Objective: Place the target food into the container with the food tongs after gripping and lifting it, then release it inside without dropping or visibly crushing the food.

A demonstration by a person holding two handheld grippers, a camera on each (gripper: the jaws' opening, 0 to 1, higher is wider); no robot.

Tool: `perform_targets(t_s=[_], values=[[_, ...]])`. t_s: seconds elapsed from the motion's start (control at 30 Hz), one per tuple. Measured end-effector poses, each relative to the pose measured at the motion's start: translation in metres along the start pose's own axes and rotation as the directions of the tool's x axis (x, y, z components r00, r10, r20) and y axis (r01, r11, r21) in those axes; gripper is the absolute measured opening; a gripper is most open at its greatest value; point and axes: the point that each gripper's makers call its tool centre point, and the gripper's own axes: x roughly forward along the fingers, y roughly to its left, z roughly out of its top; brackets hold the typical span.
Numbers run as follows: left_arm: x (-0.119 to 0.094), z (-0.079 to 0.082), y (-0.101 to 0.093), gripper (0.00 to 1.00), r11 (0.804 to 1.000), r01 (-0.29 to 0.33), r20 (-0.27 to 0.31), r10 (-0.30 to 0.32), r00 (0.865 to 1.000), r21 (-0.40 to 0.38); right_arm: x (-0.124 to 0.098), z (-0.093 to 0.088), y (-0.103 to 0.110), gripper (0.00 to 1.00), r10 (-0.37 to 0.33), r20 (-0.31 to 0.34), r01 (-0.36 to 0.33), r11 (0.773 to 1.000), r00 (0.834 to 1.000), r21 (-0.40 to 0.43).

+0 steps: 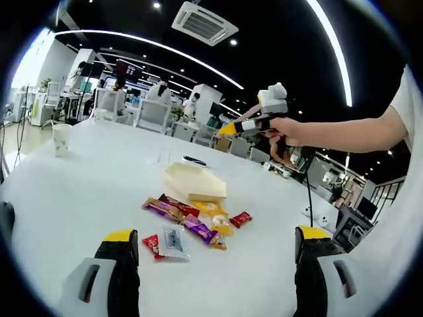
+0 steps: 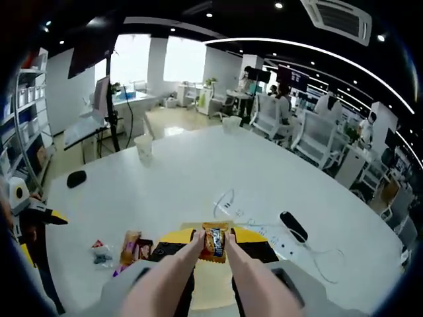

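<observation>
My right gripper is shut on a pair of pinkish food tongs. The tongs' tips pinch an orange and blue snack packet, held upright over the cream container. In the left gripper view that container lies on the white table, with a pile of snack packets in front of it. The right gripper hangs in a hand well above the table. My left gripper stands open and holds nothing, low in front of the pile.
A paper cup stands far left on the table. The right gripper view shows the cup, a black mouse, a black device with a cable and loose packets. Chairs and people are beyond the table.
</observation>
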Motion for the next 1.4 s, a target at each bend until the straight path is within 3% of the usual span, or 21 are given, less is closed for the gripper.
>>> perform_targets(t_s=[0.43, 0.87, 1.0, 1.1, 1.23, 1.4], values=[[-0.007, -0.001, 0.004, 0.99, 1.0, -0.018, 0.0, 0.018, 1.0, 0.0, 0.009, 0.001, -0.005, 0.22, -0.009, 0.021, 0.008, 0.999, 1.0, 0.045], [-0.002, 0.005, 0.004, 0.99, 1.0, -0.005, -0.004, 0.005, 1.0, 0.013, -0.004, -0.008, -0.006, 0.23, -0.001, 0.026, -0.001, 0.998, 1.0, 0.063], [0.0, 0.005, 0.001, 0.99, 1.0, 0.005, -0.01, -0.005, 1.0, 0.016, -0.007, -0.015, 0.003, 0.24, 0.041, 0.027, -0.043, 0.996, 0.999, 0.077], [0.0, 0.001, -0.003, 0.99, 1.0, 0.016, -0.019, -0.016, 1.0, 0.018, -0.008, -0.023, 0.008, 0.24, 0.045, 0.011, -0.046, 0.998, 0.999, 0.053], [0.0, -0.006, -0.005, 0.99, 1.0, 0.021, -0.033, -0.021, 0.999, 0.017, -0.009, -0.034, 0.014, 0.24, 0.053, 0.007, -0.053, 0.995, 0.999, 0.085], [0.001, -0.007, -0.004, 0.99, 1.0, 0.017, -0.021, -0.017, 1.0, -0.001, -0.006, -0.047, 0.02, 0.24, 0.071, -0.036, -0.068, 0.996, 0.997, 0.058]])
